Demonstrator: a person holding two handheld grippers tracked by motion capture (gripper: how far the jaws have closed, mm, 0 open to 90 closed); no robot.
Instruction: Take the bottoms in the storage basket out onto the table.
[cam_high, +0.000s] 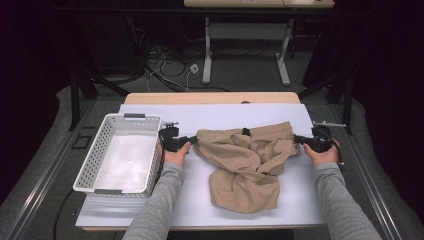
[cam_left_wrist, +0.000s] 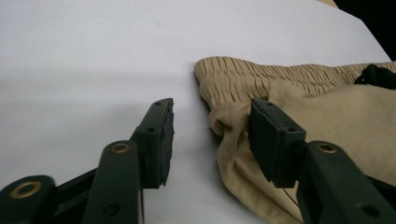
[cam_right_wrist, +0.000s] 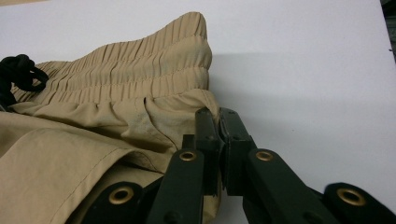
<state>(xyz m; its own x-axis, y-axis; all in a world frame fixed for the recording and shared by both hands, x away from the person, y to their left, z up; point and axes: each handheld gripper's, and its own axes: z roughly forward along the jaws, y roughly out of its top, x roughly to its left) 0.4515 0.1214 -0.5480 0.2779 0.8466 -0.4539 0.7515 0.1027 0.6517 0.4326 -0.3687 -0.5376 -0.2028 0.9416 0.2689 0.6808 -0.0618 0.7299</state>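
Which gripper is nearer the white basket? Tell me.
Left. The left gripper sits just beside the white basket's right wall, at the tan shorts' left end. The right gripper is across the shorts, pinching their far end.

Left claw (cam_left_wrist: 210, 140) gapes apart; right claw (cam_right_wrist: 218, 140) is pinched closed.

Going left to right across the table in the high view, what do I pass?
White basket → left hand-held gripper, jaws open at the cloth's edge → tan shorts → right hand-held gripper, shut on the shorts' waistband end.
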